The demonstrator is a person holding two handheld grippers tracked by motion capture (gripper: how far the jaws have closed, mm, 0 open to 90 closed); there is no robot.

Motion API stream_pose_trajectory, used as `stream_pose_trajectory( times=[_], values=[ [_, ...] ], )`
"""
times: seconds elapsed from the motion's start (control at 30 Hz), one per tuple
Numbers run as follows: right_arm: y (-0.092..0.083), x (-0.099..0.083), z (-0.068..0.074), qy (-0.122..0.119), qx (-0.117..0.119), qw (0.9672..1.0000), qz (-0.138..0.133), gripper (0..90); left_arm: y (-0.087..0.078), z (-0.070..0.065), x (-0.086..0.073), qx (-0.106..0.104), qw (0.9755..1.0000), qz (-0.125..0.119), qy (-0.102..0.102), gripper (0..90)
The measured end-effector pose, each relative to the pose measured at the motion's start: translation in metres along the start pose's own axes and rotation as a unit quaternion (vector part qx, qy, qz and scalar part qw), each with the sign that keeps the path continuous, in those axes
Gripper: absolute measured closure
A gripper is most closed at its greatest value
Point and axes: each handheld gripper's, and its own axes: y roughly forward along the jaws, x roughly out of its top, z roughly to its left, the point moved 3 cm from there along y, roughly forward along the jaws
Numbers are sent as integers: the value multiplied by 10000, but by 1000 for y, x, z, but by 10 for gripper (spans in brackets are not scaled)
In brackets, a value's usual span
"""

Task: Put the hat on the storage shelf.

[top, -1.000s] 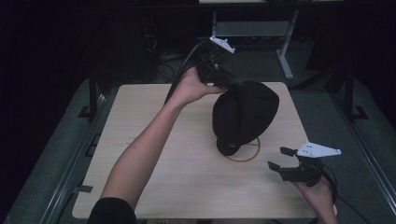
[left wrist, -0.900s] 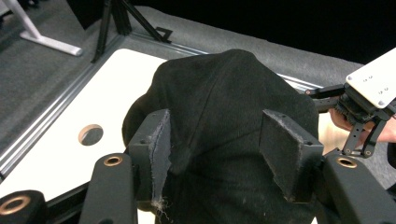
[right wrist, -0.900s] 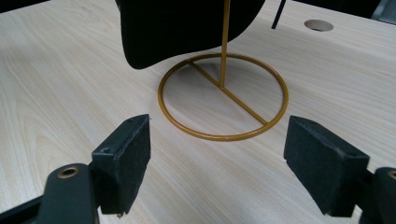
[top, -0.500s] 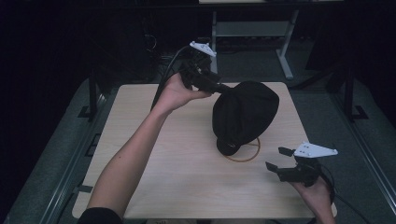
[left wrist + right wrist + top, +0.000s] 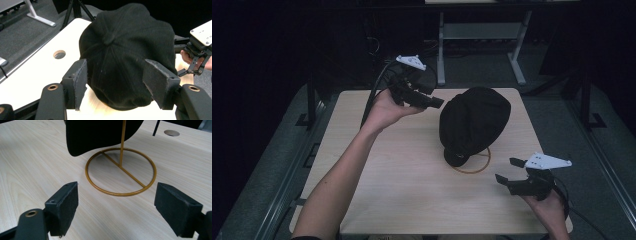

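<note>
Right gripper (image 5: 507,171): near edge of the table (image 5: 402,170), at its right; jaws spread wide, nothing between them.
Stand (image 5: 121,171): gold wire ring and upright rod on the table, just ahead of the right gripper, apart from it.
Cap (image 5: 472,122): black, sits on top of the stand near the table's middle; brim droops toward the near side.
Left gripper (image 5: 437,102): raised at the far left, just beside the cap, not touching; jaws have just been opening, released, holding nothing.
</note>
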Motion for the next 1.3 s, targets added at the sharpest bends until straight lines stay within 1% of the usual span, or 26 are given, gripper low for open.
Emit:
stream_pose_trajectory(
  times=[0.03,0.2,0.23,0.27,0.3,0.33,0.43,0.53,0.57,0.73,0.83,0.87,0.9,0.97,1.0,1.03,1.17,1.3],
  values=[
    [0,0,0,1,0,10000,9,188,-1,1,-6,1,10000,12,-59,351],
    [1,-1,2,6,-9,10000,25,186,-5,4,-22,69,9998,-19,-178,337],
    [1,-1,2,0,-17,10000,18,186,-6,4,-25,60,9997,-41,-220,335],
    [1,-1,2,-1,-25,10000,8,186,-6,4,-25,60,9997,-41,-220,335],
    [1,-1,2,1,-30,10000,-7,185,-8,5,-30,77,9996,-23,-266,332],
    [1,-1,2,6,-35,10000,-13,185,-9,5,-33,99,9996,1,-265,329],
    [2,-2,2,16,-44,10000,-13,185,-12,6,-39,132,9993,-65,-331,326],
    [2,-2,2,21,-48,10000,-15,185,-15,7,-43,167,9993,-71,-324,324],
    [2,-2,2,19,-55,10000,0,185,-17,7,-46,190,9991,-74,-365,321],
    [3,-3,3,20,-93,10000,5,185,-21,6,-56,222,9988,-145,-412,315],
    [3,-3,3,14,-121,9999,6,185,-22,6,-63,252,9987,-144,-430,311],
    [3,-3,3,11,-128,9999,1,185,-22,6,-63,252,9987,-144,-430,311],
    [3,-3,3,9,-137,9999,4,185,-22,6,-68,265,9986,-147,-439,310],
    [3,-3,3,14,-150,9999,-1,185,-23,6,-72,299,9985,-138,-438,307],
    [3,-3,3,17,-153,9999,-5,185,-23,6,-72,299,9985,-138,-438,305],
    [3,-3,3,14,-162,9999,-8,185,-23,5,-77,309,9983,-140,-464,305],
    [3,-3,4,-11,-186,9998,-34,185,-22,3,-87,329,9979,-178,-531,304],
    [4,-2,5,-41,-189,9998,-27,185,-22,1,-97,362,9976,-163,-562,302]
  ],
)
